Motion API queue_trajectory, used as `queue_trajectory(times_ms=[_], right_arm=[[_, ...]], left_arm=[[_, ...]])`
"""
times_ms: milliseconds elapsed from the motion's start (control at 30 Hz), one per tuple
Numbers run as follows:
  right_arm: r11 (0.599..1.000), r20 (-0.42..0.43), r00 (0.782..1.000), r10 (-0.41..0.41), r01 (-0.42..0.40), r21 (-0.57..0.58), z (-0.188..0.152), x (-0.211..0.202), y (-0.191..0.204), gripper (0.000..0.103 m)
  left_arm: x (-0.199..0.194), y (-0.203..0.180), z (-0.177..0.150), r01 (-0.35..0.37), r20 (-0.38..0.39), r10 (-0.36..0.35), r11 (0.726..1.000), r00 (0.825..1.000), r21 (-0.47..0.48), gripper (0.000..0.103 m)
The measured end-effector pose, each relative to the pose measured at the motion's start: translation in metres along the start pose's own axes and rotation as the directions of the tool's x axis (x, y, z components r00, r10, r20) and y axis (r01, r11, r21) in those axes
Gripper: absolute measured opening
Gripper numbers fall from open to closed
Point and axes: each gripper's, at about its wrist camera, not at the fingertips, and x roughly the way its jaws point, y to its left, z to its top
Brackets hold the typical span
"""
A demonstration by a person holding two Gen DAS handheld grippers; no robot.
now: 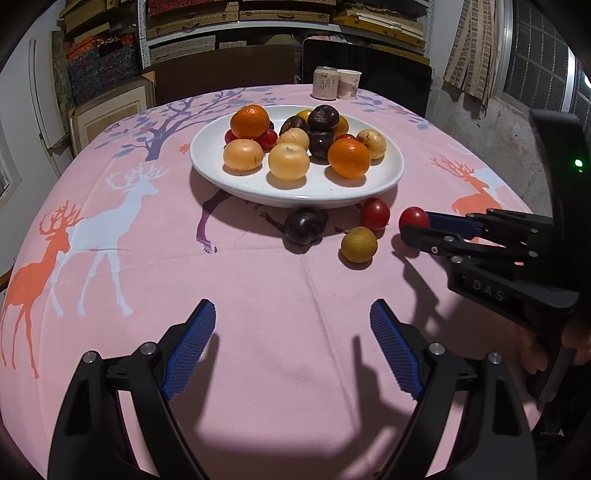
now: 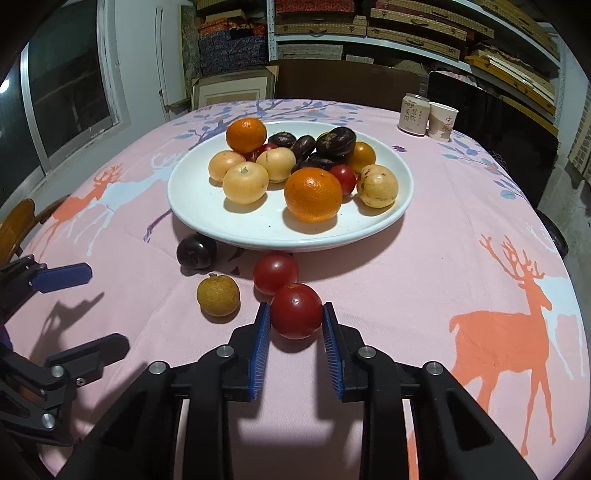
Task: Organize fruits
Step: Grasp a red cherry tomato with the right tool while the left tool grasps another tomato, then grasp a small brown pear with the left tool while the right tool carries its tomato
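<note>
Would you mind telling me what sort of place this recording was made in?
Probably a storeroom that doubles as an eating spot: shelves stacked with flat boxes, framed pictures leaning on the wall, and a table with a pink deer-print tablecloth carrying a plate of fruit.

Both wrist views downward; shared plate (image 1: 295,192)

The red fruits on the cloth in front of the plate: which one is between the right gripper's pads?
The nearer red fruit; the right gripper is shut on it. The other red fruit lies free beside the plate.
</note>
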Motion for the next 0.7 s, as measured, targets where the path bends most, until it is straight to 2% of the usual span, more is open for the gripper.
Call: queue_trajectory(times_ms=[67, 200, 333, 433, 500, 567, 700], right_arm=[[0.999, 0.021, 1.000, 0.012, -0.013, 0.033, -0.003, -0.008, -0.005, 0.029], [0.993, 0.079, 0.996, 0.034, -0.043, 0.110, -0.010, -0.025, -0.021, 0.029], [0.986, 0.123, 0.992, 0.033, -0.052, 0.159, -0.015, -0.035, -0.033, 0.029], [0.980, 0.142, 0.989, 0.027, -0.054, 0.191, -0.018, -0.040, -0.042, 0.029], [0.974, 0.146, 0.989, 0.034, -0.066, 0.216, -0.020, -0.041, -0.049, 0.029], [0.968, 0.148, 0.988, 0.046, -0.081, 0.239, -0.022, -0.040, -0.055, 0.029], [0.957, 0.155, 0.985, 0.073, -0.114, 0.268, -0.025, -0.040, -0.063, 0.029]], left_arm=[[0.001, -0.005, 0.003, 0.008, 0.001, -0.008, 1.000, 1.000, -0.005, 0.083], [0.007, -0.017, 0.013, -0.027, 0.010, 0.027, 1.000, 1.000, -0.017, 0.083], [0.020, -0.030, 0.024, 0.012, -0.012, -0.012, 0.999, 1.000, -0.045, 0.078], [0.031, -0.041, 0.028, 0.013, -0.030, -0.015, 0.999, 0.999, -0.042, 0.067], [0.041, -0.046, 0.030, 0.012, -0.051, -0.015, 0.999, 0.999, -0.046, 0.055], [0.049, -0.049, 0.033, 0.026, -0.073, -0.031, 0.998, 0.997, -0.065, 0.048], [0.053, -0.055, 0.036, 0.008, -0.057, -0.012, 0.998, 0.998, -0.067, 0.048]])
